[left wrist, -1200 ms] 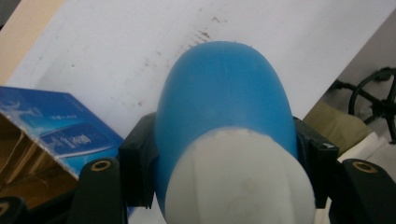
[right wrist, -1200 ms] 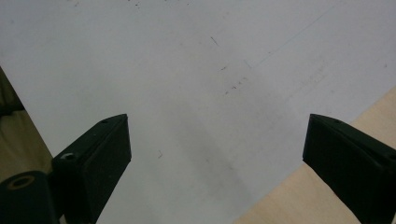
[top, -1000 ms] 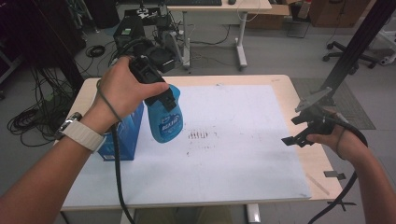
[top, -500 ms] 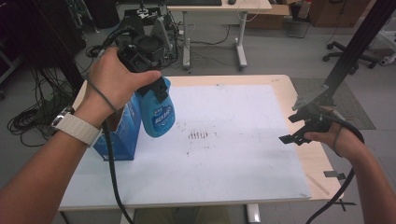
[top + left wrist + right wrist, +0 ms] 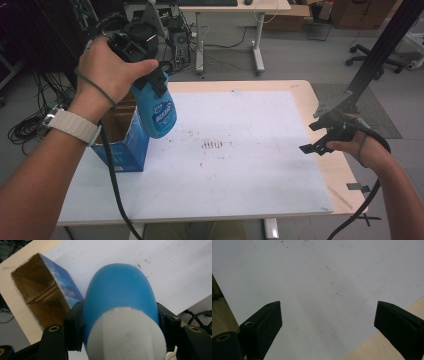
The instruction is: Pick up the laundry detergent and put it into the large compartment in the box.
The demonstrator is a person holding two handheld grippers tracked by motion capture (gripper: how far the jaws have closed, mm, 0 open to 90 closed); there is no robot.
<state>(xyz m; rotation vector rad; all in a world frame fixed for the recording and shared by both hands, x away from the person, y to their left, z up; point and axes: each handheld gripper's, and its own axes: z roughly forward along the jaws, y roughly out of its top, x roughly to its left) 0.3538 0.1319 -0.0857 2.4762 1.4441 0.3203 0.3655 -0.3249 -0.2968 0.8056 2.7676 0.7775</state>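
High view: blue bottle (image 5: pixel 159 111) clamped in left claw (image 5: pixel 154 82), hanging below.

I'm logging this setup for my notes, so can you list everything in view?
Blue plastic bottle with white cap: one, blue, held above the sheet's left edge.
Open blue cardboard box: one, blue outside, brown inside, table's left side.
White paper sheet: one, white, spread over the table.
Light wooden table: one, tan.
Left gripper: one, black, fingers clamped on the bottle.
Right gripper: one, black, fingers apart, over the sheet's right edge.
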